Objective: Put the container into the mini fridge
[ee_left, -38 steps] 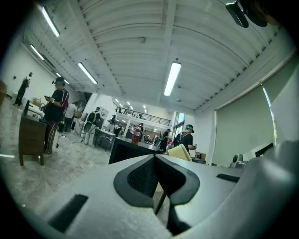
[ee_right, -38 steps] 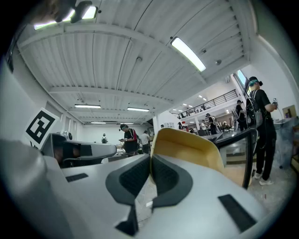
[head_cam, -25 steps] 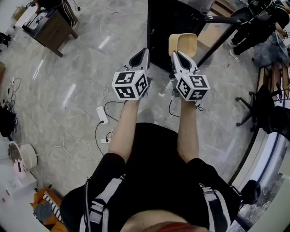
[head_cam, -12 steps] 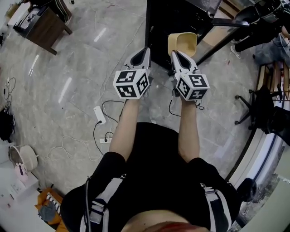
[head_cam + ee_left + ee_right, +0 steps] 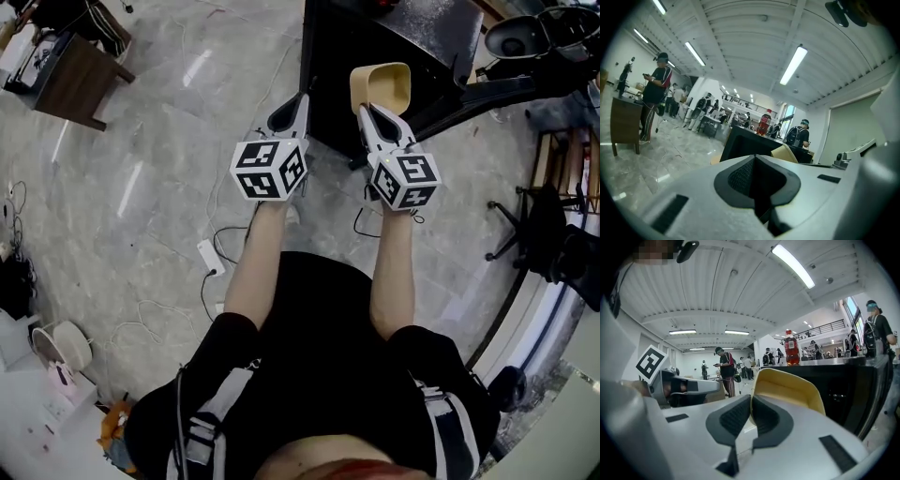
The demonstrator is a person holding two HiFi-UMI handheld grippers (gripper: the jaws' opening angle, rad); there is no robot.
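Observation:
A pale yellow container (image 5: 381,87) is pinched by its near rim in my right gripper (image 5: 377,111), held up in front of a black cabinet-like box (image 5: 375,42), likely the mini fridge. In the right gripper view the container (image 5: 787,390) rises from between the shut jaws, with the black box (image 5: 843,380) just beyond. My left gripper (image 5: 290,109) is shut and empty, level with the right one, near the box's left edge. In the left gripper view the black box (image 5: 754,145) and the container (image 5: 785,152) show past the jaws.
A red-labelled soda bottle (image 5: 790,348) stands on top of the black box. Cables and a white power strip (image 5: 210,257) lie on the grey marble floor. A brown desk (image 5: 75,80) is at far left, black chairs (image 5: 544,225) at right. Several people stand in the background.
Both grippers and the container have edged slightly forward toward the black box; the view has shifted as the person steps closer. Grips are unchanged.

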